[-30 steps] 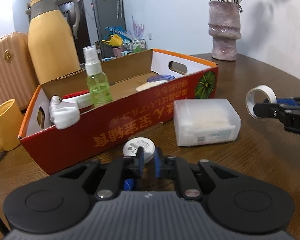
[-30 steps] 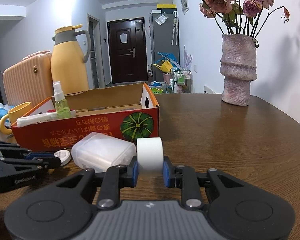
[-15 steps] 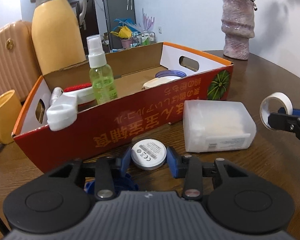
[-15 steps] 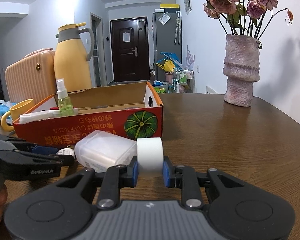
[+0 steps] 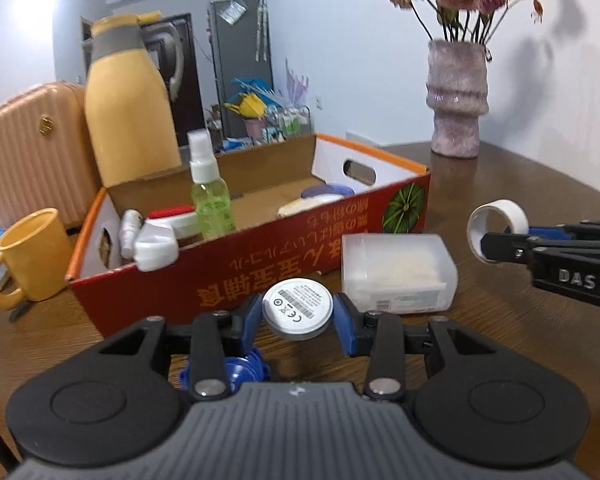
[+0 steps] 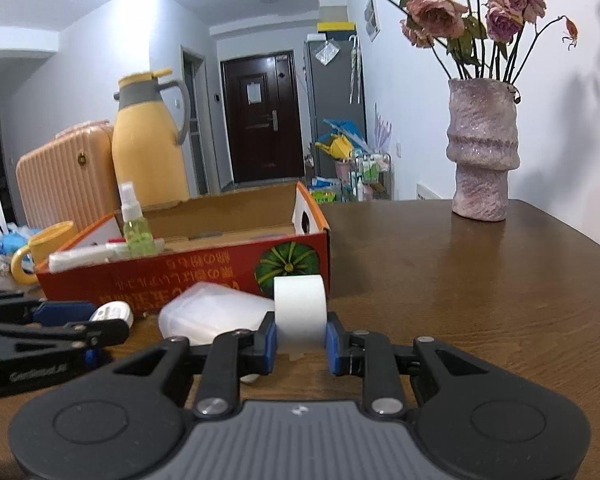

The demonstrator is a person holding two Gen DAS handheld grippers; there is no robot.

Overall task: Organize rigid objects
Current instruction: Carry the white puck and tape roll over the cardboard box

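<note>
My left gripper (image 5: 298, 317) is shut on a white round disc (image 5: 298, 305) with a printed label, and holds it just above the table in front of the red cardboard box (image 5: 260, 268). In the right wrist view the same disc (image 6: 112, 314) sits at the tips of the left gripper (image 6: 109, 324). My right gripper (image 6: 300, 338) is shut on a white tape roll (image 6: 300, 304), held upright over the table. From the left wrist view, that tape roll (image 5: 500, 216) shows on the right. A translucent plastic box (image 5: 396, 276) lies against the red box's front wall.
Inside the red box stand a green spray bottle (image 5: 212, 204) and several white items. A yellow mug (image 5: 28, 256), a yellow jug (image 5: 128, 120) and a suitcase (image 5: 28, 152) are at the left. A vase (image 6: 482, 160) stands far right. A blue ridged piece (image 5: 240, 372) lies under the left gripper.
My left gripper's fingers spread around the white disc, took hold of it and lifted it off the table. The right gripper with the tape roll has stayed put.
</note>
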